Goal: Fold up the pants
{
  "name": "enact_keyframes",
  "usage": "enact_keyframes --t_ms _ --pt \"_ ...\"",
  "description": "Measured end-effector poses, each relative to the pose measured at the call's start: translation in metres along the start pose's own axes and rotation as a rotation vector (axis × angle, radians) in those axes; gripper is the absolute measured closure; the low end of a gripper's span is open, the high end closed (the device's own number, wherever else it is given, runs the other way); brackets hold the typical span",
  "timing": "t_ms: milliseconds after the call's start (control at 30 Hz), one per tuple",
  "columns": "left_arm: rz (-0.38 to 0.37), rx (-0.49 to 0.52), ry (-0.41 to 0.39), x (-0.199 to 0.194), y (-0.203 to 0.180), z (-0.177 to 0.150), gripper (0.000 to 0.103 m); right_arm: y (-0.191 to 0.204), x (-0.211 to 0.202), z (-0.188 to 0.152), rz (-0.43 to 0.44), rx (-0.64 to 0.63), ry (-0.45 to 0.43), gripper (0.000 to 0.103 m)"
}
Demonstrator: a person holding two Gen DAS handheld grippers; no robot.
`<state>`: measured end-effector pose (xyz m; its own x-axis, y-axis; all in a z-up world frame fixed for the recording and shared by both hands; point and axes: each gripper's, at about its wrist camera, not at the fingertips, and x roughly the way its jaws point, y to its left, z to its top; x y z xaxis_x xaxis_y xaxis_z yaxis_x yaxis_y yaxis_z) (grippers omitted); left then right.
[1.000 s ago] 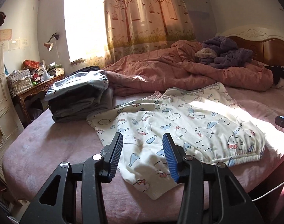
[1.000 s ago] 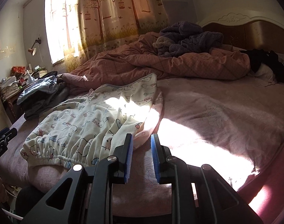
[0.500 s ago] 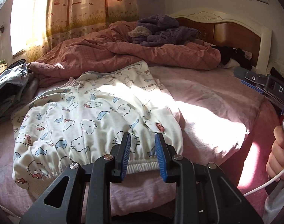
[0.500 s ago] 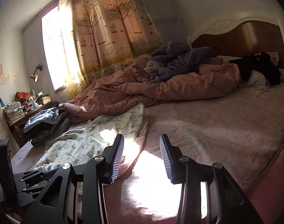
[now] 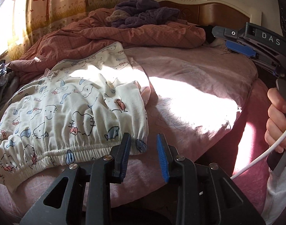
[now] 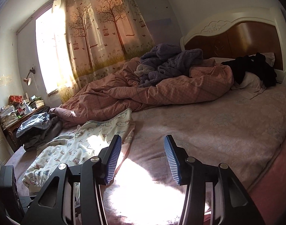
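The pants, white with cartoon cats, lay creased on the bed, their far end cut off. Left gripper jaws stood apart at the waistband; right gripper jaws were opening, empty.

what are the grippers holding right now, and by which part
Nothing is held. The left gripper is open beside the pants' elastic waistband corner, not clamping it. The right gripper is opening over bare bedsheet.
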<state>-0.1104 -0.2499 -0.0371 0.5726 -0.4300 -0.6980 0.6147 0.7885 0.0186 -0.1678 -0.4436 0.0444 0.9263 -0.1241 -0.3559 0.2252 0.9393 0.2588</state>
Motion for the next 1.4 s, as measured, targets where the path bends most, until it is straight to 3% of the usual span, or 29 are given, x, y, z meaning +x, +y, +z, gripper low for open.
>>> enact_keyframes --t_ms 233,333,367,500,667,700,867,1000,1067,1100,1167,1233,1333,1400 --pt "0.045 -0.021 0.057 0.014 0.003 0.003 0.072 -0.01 0.009 -0.004 -0.007 0.025 0.026 0.054" --pt "0.065 -0.016 0.049 0.012 0.004 0.002 0.091 -0.011 0.014 -0.002 0.005 0.028 0.026 0.054" --pt "0.049 -0.016 0.045 0.011 0.004 0.002 0.092 -0.01 0.017 0.001 0.02 0.031 0.026 0.054" --pt "0.016 -0.031 0.019 0.003 0.009 0.003 0.094 0.003 0.058 0.027 0.175 0.018 0.049 0.054" --pt "0.006 -0.046 -0.037 -0.016 0.016 0.002 0.094 0.021 0.145 0.074 0.357 0.025 0.135 0.054" --pt "0.014 -0.053 -0.044 -0.018 0.019 0.002 0.094 0.023 0.164 0.08 0.362 0.037 0.147 0.054" --pt "0.028 -0.141 -0.039 -0.019 0.048 0.003 0.094 0.04 0.262 0.09 0.34 0.007 0.263 0.054" --pt "0.067 -0.155 -0.024 -0.013 0.059 0.0 0.094 0.044 0.34 0.083 0.239 0.017 0.382 0.054" --pt "0.076 -0.143 -0.021 -0.012 0.057 -0.001 0.094 0.049 0.369 0.079 0.156 -0.03 0.411 0.054" --pt "0.076 -0.135 -0.023 -0.013 0.056 -0.001 0.094 0.051 0.38 0.078 0.158 -0.051 0.423 0.054" --pt "0.054 -0.129 -0.021 -0.013 0.053 -0.001 0.094 0.052 0.395 0.076 0.219 -0.048 0.455 0.061" --pt "0.031 -0.142 -0.02 -0.013 0.053 0.0 0.094 0.047 0.4 0.076 0.188 -0.015 0.436 0.09" --pt "-0.005 -0.142 -0.027 -0.019 0.051 0.001 0.094 0.042 0.399 0.078 0.2 0.016 0.419 0.097" --pt "-0.052 -0.118 -0.045 -0.026 0.042 0.003 0.094 0.041 0.392 0.084 0.149 -0.022 0.376 0.098"
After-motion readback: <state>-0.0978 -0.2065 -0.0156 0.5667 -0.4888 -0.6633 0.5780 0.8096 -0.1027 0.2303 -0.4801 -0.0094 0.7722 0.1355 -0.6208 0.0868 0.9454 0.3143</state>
